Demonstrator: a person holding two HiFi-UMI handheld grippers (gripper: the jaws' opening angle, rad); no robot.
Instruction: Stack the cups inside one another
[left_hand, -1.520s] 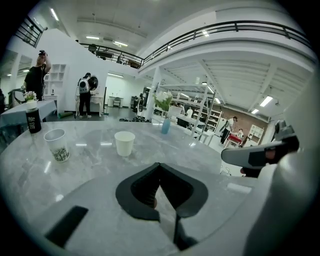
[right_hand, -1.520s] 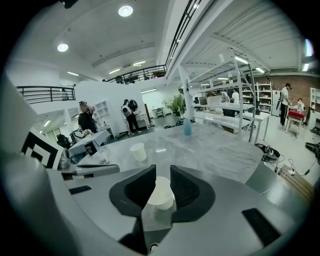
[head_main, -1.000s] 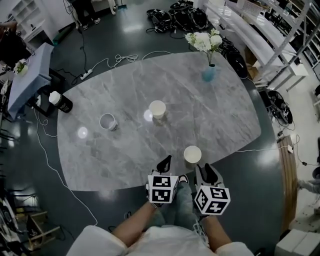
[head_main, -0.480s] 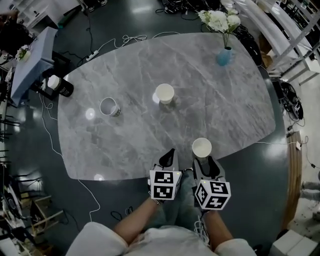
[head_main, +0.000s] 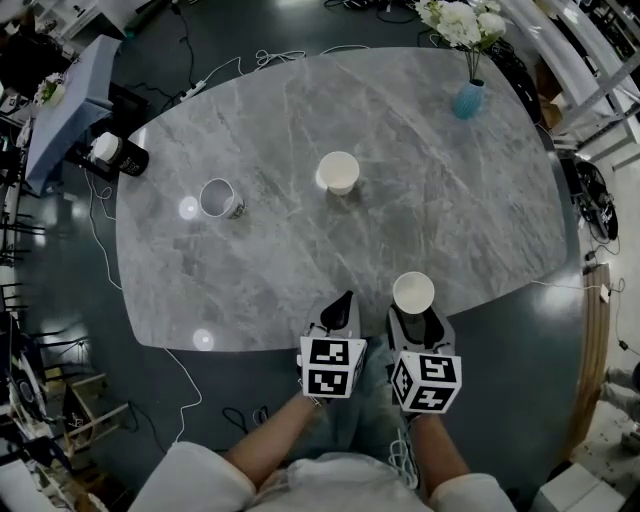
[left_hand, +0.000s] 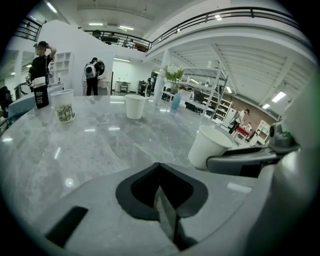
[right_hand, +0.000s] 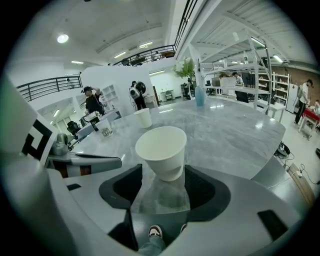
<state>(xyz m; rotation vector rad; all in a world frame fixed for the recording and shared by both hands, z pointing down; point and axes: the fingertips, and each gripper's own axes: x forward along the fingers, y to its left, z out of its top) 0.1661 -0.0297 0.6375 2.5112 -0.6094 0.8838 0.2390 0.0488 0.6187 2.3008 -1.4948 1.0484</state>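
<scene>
A plain white paper cup (head_main: 413, 293) stands upright near the table's front edge. My right gripper (head_main: 418, 318) sits around its base (right_hand: 162, 150). Its jaws have just been opening, and a gap shows on both sides of the cup, so the pads do not press on it. My left gripper (head_main: 341, 308) is just to the left, its tips meeting (left_hand: 160, 167) with nothing between them. A second white cup (head_main: 338, 172) stands at mid-table. A patterned cup (head_main: 217, 197) stands further left.
A blue vase with white flowers (head_main: 468, 98) stands at the table's far right. A black bottle with a white lid (head_main: 120, 155) is at the far left corner. Cables lie on the floor. The grey marble table's front edge (head_main: 300, 345) runs just under both grippers.
Both grippers have sunk a little at the table's near edge. The right jaws stand wider around the near white cup. The other two cups have not moved.
</scene>
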